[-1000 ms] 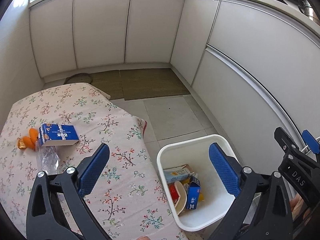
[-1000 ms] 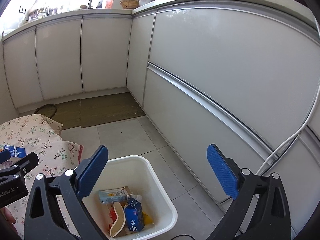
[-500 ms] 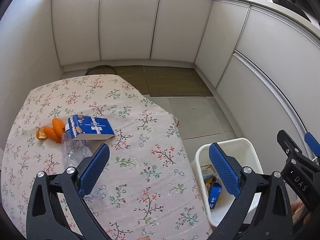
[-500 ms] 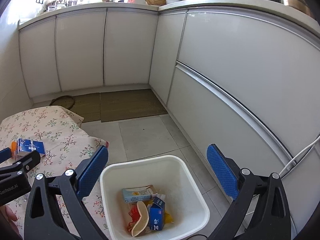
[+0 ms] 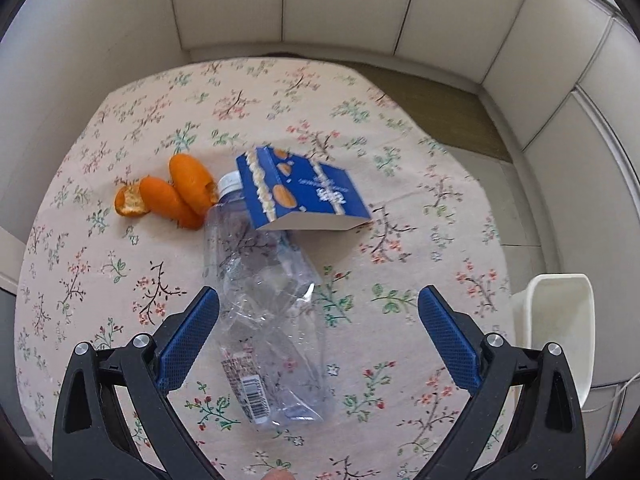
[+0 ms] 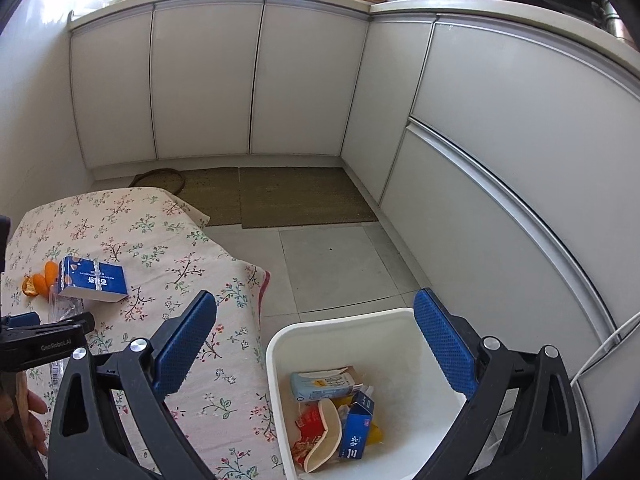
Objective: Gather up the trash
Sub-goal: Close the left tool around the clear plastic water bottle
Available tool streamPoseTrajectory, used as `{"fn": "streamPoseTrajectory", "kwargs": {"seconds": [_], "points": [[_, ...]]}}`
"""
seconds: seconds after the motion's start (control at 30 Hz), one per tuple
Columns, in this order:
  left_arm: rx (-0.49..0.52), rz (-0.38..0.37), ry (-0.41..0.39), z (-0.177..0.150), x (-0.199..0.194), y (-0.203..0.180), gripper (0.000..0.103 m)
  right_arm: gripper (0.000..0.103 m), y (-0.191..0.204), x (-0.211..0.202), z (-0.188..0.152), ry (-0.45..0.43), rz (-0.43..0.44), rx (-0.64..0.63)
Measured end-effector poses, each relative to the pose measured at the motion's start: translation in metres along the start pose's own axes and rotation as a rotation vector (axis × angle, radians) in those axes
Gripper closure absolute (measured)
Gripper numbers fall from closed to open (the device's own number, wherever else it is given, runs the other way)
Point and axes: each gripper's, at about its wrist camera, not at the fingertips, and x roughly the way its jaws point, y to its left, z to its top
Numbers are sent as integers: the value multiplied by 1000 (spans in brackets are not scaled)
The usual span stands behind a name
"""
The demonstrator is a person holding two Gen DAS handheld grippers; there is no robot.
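Since a second ago the left hand-held gripper has swung away from the bin and now hangs over the worktop with its floral cloth, jaws spread wide and holding nothing; the crushed clear plastic bottle lies flat between and just ahead of its blue pads, nearer the left one, though whether that pad touches the plastic is hard to tell through the glare. The bottle's white cap points away from the camera and tucks under the corner of a blue biscuit box, which rests tilted across the bottle's neck. Just left of the cap, orange peel sits in several pieces on the cloth. The white trash bin stands on the tiled floor just beside the worktop's edge, already holding a pale blue carton, a small blue box, a paper cup and red wrapping. The right hand-held gripper hovers above the bin, its jaws likewise spread and empty. White cabinet doors line the walls behind, with woven mats at their foot.
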Motion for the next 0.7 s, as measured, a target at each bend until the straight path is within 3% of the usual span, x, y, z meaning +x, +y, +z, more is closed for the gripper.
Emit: {"fn": "streamPoseTrajectory", "kwargs": {"seconds": [0.33, 0.4, 0.47, 0.6, 0.7], "points": [[-19, 76, 150, -1, 53, 24, 10, 7, 17, 20, 1, 63, 47, -25], [-38, 51, 172, -4, 55, 33, 28, 7, 27, 23, 2, 73, 74, -48], [-45, 32, 158, -5, 49, 42, 37, 7, 38, 26, 2, 77, 100, -78], [-69, -48, 146, -11, 34, 63, 70, 7, 64, 36, 1, 107, 171, -127], [-77, -50, 123, -16, 18, 82, 77, 7, 87, 44, 1, 126, 240, -170]]}}
